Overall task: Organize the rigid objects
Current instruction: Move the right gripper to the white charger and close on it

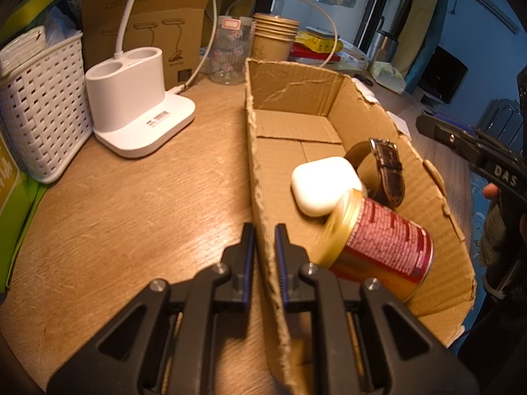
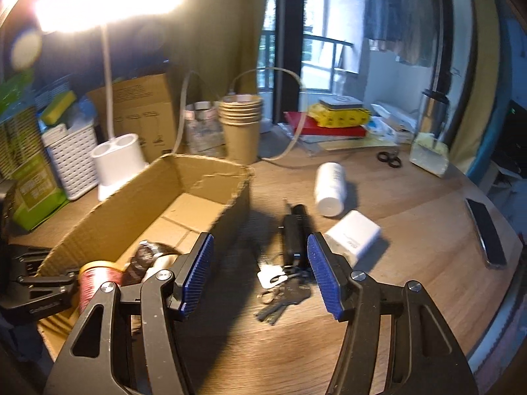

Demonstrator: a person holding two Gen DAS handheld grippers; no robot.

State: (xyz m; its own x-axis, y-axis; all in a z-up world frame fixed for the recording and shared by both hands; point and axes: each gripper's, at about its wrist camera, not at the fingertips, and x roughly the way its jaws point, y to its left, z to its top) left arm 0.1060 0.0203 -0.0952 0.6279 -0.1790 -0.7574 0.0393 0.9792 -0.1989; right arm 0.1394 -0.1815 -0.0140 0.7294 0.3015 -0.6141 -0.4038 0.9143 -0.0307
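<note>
Two wrist views of a sorting task, part-way through. The left gripper (image 1: pixel 265 256) is clamped on the near side wall of the open brown corrugated cardboard box (image 1: pixel 296 125), one finger outside and one inside, steadying it on the round wooden table (image 1: pixel 131 197). Three things already lie inside the box: a red-labelled cylindrical tin with a gold lid (image 1: pixel 378 247) on its side, a white rounded plastic earbud case (image 1: pixel 324 186) touching the tin's lid, and a wristwatch with a dark brown leather strap (image 1: pixel 382 171) just behind the case.

The right gripper (image 2: pixel 260 273) hangs empty over the table beside the box, its blue ribbed pads apart with nothing between them. Seen between the jaws, on the table below, are a black key fob with a bunch of metal keys (image 2: pixel 290 263). Just beyond lie a white rectangular charger block (image 2: pixel 355 237), a white cylindrical plastic bottle (image 2: pixel 329 187) on its side, and, well to the right, a dark flat phone (image 2: pixel 487 233).

Step in hand, as judged: the approach to the next loose item, most likely the keys. The next move calls for lowering the open jaws around the fob's narrow body rather than the loose keys, closing, then lifting clear of the box wall before release inside.
</note>
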